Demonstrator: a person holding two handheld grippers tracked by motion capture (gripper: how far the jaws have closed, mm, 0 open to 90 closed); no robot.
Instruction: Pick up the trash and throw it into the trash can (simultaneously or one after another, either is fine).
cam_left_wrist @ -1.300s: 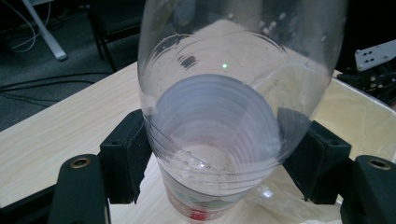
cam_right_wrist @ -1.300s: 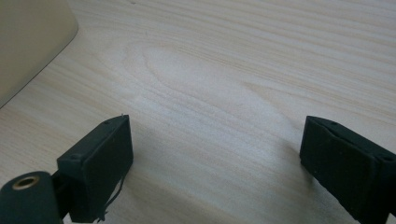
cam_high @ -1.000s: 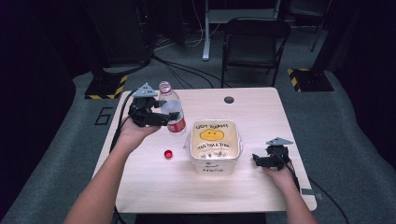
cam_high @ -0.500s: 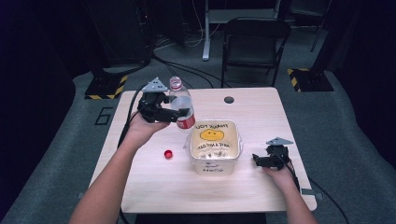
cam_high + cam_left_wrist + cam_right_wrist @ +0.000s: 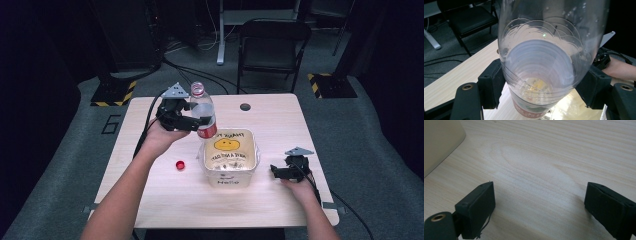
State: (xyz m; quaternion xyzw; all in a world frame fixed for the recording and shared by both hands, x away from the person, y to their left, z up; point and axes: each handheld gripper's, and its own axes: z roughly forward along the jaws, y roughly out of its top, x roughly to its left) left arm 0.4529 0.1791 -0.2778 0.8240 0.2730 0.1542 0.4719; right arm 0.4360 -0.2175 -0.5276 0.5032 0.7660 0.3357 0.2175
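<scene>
A clear plastic bottle with a red label and no cap hangs above the table, partly filled with water. My left gripper is shut on its body, and in the left gripper view both pads press the bottle from either side. The bottle stands upright by the far left corner of a square container with a smiley-face lid. A red cap lies on the table left of the container. My right gripper rests on the table right of the container, jaws wide apart over bare wood.
The light wooden table has a round cable hole at the far middle. A black chair stands behind the table. Cables trail off the left edge. The container's corner shows in the right gripper view.
My left gripper has carried the bottle to the right and a little up, toward the container's far left corner. The right gripper has stayed in place.
</scene>
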